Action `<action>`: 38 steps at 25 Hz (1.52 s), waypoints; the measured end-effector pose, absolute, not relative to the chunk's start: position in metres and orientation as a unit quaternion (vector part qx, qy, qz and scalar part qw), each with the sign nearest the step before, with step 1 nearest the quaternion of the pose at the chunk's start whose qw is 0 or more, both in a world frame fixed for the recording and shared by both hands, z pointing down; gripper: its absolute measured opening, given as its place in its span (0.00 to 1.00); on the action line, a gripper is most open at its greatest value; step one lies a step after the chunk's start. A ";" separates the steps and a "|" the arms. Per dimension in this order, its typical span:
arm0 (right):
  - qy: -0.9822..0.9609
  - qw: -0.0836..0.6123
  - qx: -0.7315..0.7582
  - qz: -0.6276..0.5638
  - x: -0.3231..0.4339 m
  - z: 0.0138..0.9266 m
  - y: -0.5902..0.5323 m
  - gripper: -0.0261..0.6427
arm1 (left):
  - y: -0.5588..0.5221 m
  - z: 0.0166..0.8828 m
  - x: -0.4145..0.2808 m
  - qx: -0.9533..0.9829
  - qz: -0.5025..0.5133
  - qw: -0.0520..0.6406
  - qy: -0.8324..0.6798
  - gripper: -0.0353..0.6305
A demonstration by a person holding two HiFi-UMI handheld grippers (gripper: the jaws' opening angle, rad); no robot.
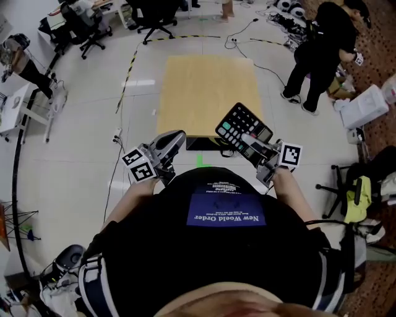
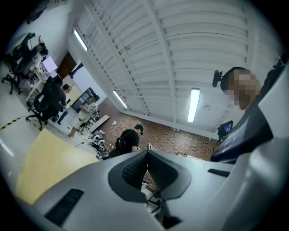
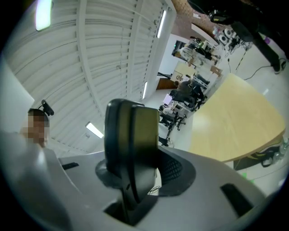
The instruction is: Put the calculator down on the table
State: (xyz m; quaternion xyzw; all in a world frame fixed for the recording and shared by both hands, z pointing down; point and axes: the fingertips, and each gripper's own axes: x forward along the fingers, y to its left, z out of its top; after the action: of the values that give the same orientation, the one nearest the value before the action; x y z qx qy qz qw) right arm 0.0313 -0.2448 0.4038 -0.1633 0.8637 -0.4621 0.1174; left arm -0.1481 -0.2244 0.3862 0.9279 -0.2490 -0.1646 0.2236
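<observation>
**Calculator in right gripper, not yet on table**

Head view: The right gripper [image 1: 252, 144] clamps the near end of the calculator [image 1: 240, 125]. The calculator is keys-up and angled toward the far left. It shows over the near right corner of the table [image 1: 207, 86], which is a pale wooden top. The left gripper [image 1: 176, 140] is at the near left, just short of the table's near edge and well apart from the calculator. A person [image 1: 322, 46] in black stands at the far right. Chairs [image 1: 151, 18] stand at the far left.

Left gripper view: The left gripper's [image 2: 146, 157] jaws are closed together with nothing between them. The table [image 2: 47, 169] lies to the left.

Right gripper view: The right gripper's [image 3: 137, 173] jaws are clenched on the calculator [image 3: 133, 135]. The calculator is seen edge-on and stands up out of the jaws. The table [image 3: 235, 119] lies beyond it to the right.
</observation>
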 end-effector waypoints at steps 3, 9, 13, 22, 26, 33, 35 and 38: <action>0.861 0.120 -0.180 -0.460 0.009 0.403 -0.264 0.23 | -0.255 0.379 -0.170 0.936 -0.153 0.219 -0.227 0.06; 0.847 0.106 -0.211 -0.477 -0.018 0.421 -0.293 0.23 | -0.306 0.389 -0.190 0.940 -0.146 0.240 -0.195 0.06; 0.837 0.095 -0.216 -0.493 -0.026 0.428 -0.329 0.23 | -0.341 0.396 -0.200 0.935 -0.152 0.254 -0.194 0.06; 0.832 0.084 -0.183 -0.517 0.025 0.459 -0.413 0.23 | -0.408 0.411 -0.146 0.930 -0.128 0.258 -0.231 0.06; 0.826 0.064 -0.145 -0.541 0.046 0.479 -0.450 0.23 | -0.442 0.402 -0.119 0.919 -0.136 0.250 -0.271 0.06; 0.816 0.008 -0.077 -0.572 0.057 0.513 -0.504 0.23 | -0.491 0.405 -0.084 0.892 -0.133 0.283 -0.325 0.06; 0.808 0.003 -0.077 -0.584 0.058 0.524 -0.522 0.23 | -0.504 0.410 -0.079 0.891 -0.124 0.292 -0.325 0.06; 0.802 0.003 -0.090 -0.591 0.059 0.536 -0.527 0.23 | -0.503 0.421 -0.081 0.891 -0.111 0.302 -0.319 0.06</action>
State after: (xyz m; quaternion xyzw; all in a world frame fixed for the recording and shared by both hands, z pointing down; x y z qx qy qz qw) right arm 0.0591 -0.5270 0.5363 -0.0904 0.8018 -0.5907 0.0034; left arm -0.0814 -0.5032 0.4210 0.8911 -0.3194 -0.1113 0.3024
